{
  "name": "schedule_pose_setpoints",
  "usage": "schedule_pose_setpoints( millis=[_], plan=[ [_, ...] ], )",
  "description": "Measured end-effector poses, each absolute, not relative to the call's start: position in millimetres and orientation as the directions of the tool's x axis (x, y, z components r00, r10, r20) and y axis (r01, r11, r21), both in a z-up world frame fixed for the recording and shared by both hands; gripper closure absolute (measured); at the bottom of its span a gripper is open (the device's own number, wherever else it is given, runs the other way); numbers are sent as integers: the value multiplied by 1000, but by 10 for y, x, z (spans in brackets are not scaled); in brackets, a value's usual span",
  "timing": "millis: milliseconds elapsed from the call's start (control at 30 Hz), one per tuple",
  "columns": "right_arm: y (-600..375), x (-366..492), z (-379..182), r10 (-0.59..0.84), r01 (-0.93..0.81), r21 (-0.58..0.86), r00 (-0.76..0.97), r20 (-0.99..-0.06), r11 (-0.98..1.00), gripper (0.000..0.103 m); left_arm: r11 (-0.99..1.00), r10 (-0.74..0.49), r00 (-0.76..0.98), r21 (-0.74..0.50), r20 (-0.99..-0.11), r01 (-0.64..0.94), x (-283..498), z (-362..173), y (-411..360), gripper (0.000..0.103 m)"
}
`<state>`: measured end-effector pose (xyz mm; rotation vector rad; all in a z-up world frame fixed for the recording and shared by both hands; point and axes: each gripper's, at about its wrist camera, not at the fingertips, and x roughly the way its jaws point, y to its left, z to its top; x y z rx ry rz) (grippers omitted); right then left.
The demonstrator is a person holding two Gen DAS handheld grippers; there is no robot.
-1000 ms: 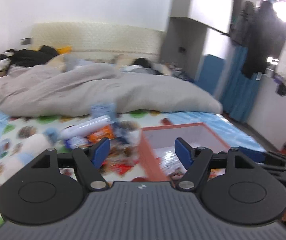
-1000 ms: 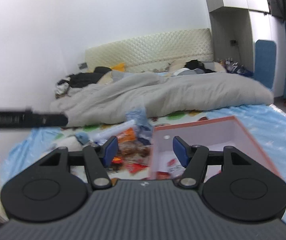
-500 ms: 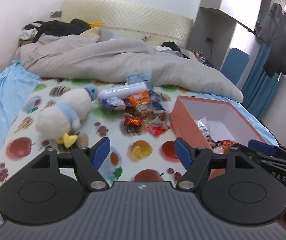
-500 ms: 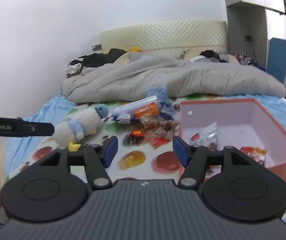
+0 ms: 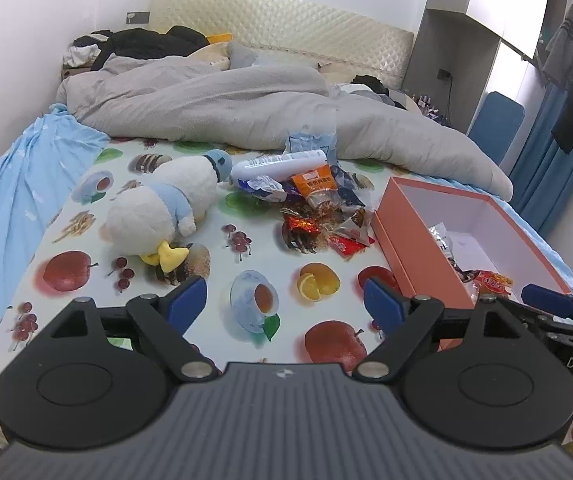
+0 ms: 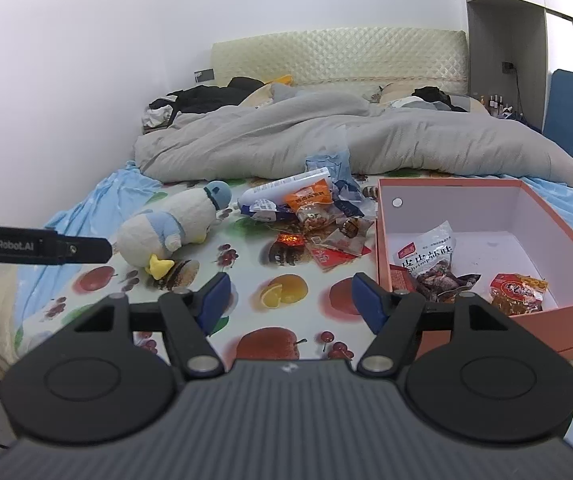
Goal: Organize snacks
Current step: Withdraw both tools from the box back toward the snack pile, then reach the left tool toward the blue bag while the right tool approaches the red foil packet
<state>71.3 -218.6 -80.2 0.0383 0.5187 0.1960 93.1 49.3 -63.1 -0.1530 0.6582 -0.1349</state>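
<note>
A heap of snack packets [image 5: 318, 208] [image 6: 310, 216] lies on the fruit-print sheet, with a white tube [image 5: 282, 164] at its far side. To the right of the heap stands an orange box [image 5: 418, 248] [image 6: 558, 316]. Inside it are a shrimp-snack bag [image 6: 426, 256] and a red packet [image 6: 518, 288]. My left gripper [image 5: 285, 300] hovers over the sheet short of the heap, its jaws opening with nothing between them. My right gripper [image 6: 291, 298] hovers beside the box's near left corner, its jaws also opening and empty.
A white and blue plush duck [image 5: 158, 208] [image 6: 170, 224] lies left of the heap. A grey duvet [image 5: 246, 108] fills the far half of the bed. The bed's left side slopes off under a blue sheet [image 5: 2, 184].
Both views have tipped downward and now show the near part of the sheet, the plush duck and the box interior. Both pairs of jaws stand a little wider.
</note>
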Motion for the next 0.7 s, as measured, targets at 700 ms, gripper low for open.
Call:
schedule_pose_setpoints(
  millis=[700],
  plan=[
    [-1841, 1568, -1403, 251, -276, 32, 809, -531, 961, 34, 985, -150, 776, -161, -612, 64, 2180, -1257, 420, 12]
  ],
)
